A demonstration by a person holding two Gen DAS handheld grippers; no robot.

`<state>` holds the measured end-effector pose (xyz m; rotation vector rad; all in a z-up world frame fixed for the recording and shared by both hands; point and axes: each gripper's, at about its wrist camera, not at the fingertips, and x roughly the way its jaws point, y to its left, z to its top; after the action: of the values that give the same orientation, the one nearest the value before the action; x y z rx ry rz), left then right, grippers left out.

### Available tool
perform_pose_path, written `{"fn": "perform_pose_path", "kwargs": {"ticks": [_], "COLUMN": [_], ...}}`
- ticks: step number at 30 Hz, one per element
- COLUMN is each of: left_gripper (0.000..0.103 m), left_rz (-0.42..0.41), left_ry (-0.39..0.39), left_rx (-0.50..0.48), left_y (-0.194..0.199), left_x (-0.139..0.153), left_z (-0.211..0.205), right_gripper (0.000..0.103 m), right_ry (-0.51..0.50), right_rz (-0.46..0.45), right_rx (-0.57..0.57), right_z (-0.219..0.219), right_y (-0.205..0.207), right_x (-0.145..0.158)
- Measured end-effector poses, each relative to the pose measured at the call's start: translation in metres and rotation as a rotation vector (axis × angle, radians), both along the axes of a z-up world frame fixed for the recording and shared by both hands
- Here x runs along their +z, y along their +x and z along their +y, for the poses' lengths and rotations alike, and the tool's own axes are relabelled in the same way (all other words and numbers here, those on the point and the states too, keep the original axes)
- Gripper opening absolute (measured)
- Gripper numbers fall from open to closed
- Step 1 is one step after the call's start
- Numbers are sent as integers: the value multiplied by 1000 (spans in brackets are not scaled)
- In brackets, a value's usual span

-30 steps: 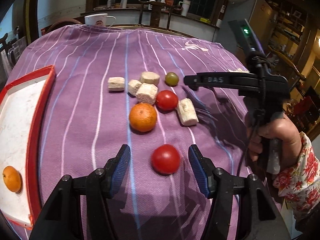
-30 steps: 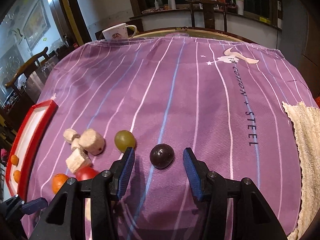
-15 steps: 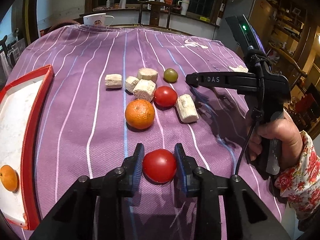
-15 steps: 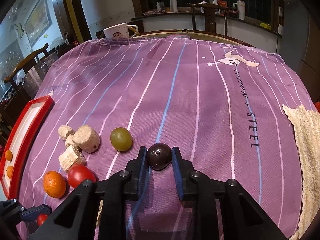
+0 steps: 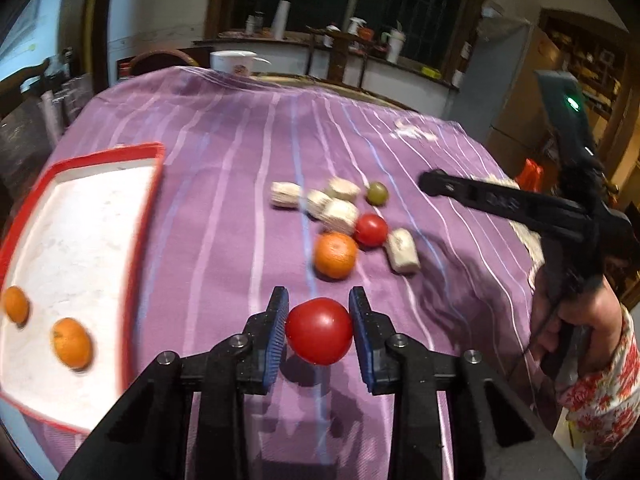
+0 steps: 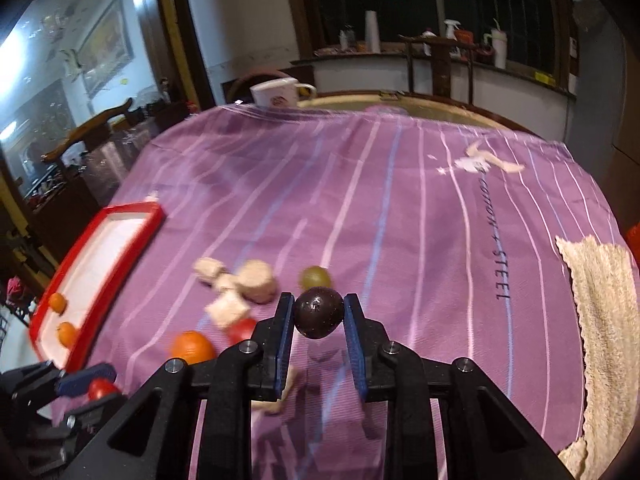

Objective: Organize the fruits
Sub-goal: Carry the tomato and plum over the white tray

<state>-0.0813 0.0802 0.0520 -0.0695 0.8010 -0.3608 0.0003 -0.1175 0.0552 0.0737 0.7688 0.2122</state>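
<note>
Gripper pair, each pinching one fruit clear of the purple striped table (image 5: 224, 168).
Left gripper (image 5: 319, 330) clamps a round red tomato (image 5: 319, 330); right gripper (image 6: 318, 317) squeezes a dark purple round fruit (image 6: 318, 317) — likely bound for the red-rimmed white tray (image 5: 140, 216), where two small oranges (image 5: 72, 343) sit.

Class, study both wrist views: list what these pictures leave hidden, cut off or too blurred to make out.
- Left wrist view: the red-rimmed tray is cut off by the left edge.
- Left wrist view: the right gripper's fingers are hidden behind its own body.
- Right wrist view: the pale chunk is mostly hidden under the right gripper.
- Right wrist view: the mug print is too blurred to make out.
</note>
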Motion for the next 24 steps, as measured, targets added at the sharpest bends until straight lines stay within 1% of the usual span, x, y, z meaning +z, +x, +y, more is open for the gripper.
{"fn": "perform_pose_path", "kwargs": {"ticks": [4, 8, 13, 18, 21, 24], "left_gripper": [30, 30, 30, 30, 30, 30], "left_rz": [-33, -38, -31, 12, 53, 110], "left_ry": [1, 9, 70, 61, 54, 38], "left_rx": [99, 196, 310, 360, 381, 392], "left_y": [-2, 1, 19, 48, 65, 85], "left_x": [16, 26, 30, 25, 13, -1], "left_z": [40, 87, 145, 190, 208, 221], "right_gripper": [27, 27, 27, 27, 27, 27], "right_ry": [11, 29, 52, 73, 48, 26], "right_rz": [-29, -48, -39, -7, 17, 46], "right_rx": [62, 139, 251, 355, 413, 455], "right_z": [25, 60, 114, 177, 222, 257], "right_y": [-15, -27, -32, -22, -13, -4], "right_x": [18, 32, 41, 37, 26, 10]}}
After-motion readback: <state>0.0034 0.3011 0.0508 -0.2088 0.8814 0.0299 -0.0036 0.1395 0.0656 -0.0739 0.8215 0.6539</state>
